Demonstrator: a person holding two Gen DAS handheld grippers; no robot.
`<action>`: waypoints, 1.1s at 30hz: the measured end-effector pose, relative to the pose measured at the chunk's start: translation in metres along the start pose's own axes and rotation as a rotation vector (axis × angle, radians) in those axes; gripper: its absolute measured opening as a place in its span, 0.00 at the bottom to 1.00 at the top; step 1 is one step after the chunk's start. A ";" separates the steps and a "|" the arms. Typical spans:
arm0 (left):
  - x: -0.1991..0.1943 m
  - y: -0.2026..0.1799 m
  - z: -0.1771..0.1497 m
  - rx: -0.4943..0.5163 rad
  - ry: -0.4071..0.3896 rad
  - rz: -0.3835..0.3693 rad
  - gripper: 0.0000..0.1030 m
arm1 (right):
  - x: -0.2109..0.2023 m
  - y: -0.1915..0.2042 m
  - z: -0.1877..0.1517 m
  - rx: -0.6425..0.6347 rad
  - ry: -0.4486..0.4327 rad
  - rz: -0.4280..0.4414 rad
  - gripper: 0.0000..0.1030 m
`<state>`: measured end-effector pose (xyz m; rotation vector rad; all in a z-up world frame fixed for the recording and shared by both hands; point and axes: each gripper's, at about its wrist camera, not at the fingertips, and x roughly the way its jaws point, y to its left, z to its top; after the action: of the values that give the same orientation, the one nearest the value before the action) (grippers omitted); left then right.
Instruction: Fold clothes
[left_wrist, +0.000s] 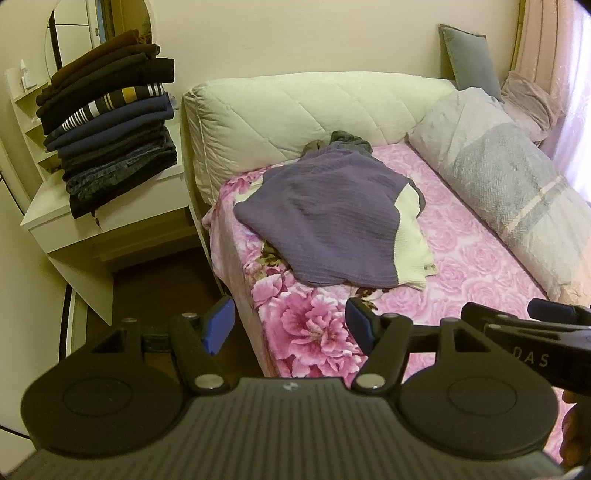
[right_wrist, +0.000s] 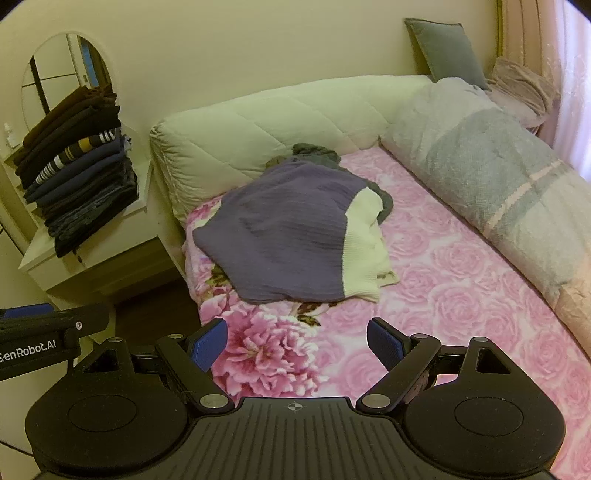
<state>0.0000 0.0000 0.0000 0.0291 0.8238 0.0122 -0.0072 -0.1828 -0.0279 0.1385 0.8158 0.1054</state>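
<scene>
pink floral bed (right_wrist: 461, 295) — purple sweater (right_wrist: 280, 236) heaped on it.

Location: home bedroom. Indicators: bed (right_wrist: 461, 280) with floral cover, pillows (right_wrist: 480, 173), dressing table (left_wrist: 110, 218) with round mirror (right_wrist: 62, 77).

— What were the surfaces like?
— The purple sweater (right_wrist: 280, 229) was ribbed knit cloth, matt, with a cream knit panel. The bedspread (right_wrist: 443, 277) beneath looked like soft plush fabric printed with pink roses.

— And the rest?
— The headboard cushion (right_wrist: 266, 122) was quilted cream cloth. The stack of folded clothes (left_wrist: 110, 133) looked like dark cotton and denim. The dresser (left_wrist: 122, 218) was smooth white board. Both grippers, left gripper (left_wrist: 290, 325) and right gripper (right_wrist: 297, 341), were matt black plastic with blue textured pads and shiny metal rivets.
</scene>
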 end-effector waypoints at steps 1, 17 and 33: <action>0.000 0.000 0.000 0.000 0.000 0.000 0.61 | 0.000 0.000 -0.001 -0.001 -0.001 0.000 0.83; 0.009 0.004 0.004 0.005 0.000 -0.013 0.61 | 0.001 -0.006 -0.008 0.001 -0.003 -0.009 0.83; 0.009 0.007 0.005 0.007 -0.006 -0.024 0.61 | 0.000 -0.004 -0.006 0.007 0.000 -0.021 0.83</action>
<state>0.0098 0.0076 -0.0035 0.0258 0.8183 -0.0135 -0.0115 -0.1857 -0.0330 0.1360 0.8177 0.0827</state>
